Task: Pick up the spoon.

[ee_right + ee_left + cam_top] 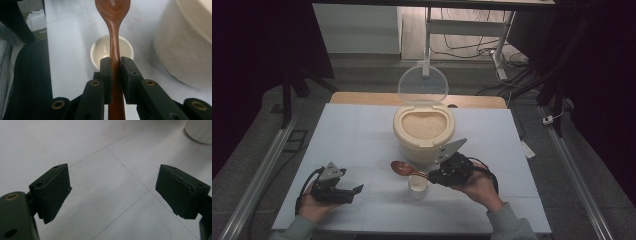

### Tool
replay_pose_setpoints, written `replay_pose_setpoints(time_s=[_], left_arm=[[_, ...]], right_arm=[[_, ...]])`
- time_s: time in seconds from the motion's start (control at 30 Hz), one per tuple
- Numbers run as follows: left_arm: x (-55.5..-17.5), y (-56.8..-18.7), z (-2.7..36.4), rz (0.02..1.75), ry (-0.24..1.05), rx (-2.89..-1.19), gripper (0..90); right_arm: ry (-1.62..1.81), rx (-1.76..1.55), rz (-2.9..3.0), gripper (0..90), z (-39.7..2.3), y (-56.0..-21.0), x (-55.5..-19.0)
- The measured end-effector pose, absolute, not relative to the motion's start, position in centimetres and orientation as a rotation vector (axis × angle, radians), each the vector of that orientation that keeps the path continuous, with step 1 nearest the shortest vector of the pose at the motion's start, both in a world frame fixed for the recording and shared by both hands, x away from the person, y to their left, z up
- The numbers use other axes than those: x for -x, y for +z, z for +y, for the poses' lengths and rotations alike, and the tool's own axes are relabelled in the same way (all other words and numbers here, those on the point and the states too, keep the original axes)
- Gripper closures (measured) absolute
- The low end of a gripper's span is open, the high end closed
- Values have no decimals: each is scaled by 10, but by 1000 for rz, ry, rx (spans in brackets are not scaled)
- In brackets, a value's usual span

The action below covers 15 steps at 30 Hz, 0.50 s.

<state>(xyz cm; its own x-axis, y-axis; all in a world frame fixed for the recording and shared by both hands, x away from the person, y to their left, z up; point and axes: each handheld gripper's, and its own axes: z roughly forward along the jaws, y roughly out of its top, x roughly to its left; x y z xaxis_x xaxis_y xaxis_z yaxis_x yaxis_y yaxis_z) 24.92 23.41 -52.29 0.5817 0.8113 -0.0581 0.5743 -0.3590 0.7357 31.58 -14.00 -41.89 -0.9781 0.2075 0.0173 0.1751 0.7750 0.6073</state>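
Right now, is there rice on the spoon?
No, the spoon clamped in the right hand-held gripper has a bare bowl, hanging above the small cup.

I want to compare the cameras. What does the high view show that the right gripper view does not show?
High view alone: the open clear lid, the rice inside the container, and the left gripper with open jaws near the table's front edge. Right gripper view alone: the pads pressing on the spoon handle, seen close. Both: the wooden spoon, the small white cup, the cream container.
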Motion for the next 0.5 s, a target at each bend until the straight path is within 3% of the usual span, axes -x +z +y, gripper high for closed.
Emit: replay_pose_setpoints(time_s=[0.5], left_arm=[[-249, -515, 230, 1082, 391, -2063, 122]], right_arm=[[968, -311, 2903, 799, -138, -423, -317]])
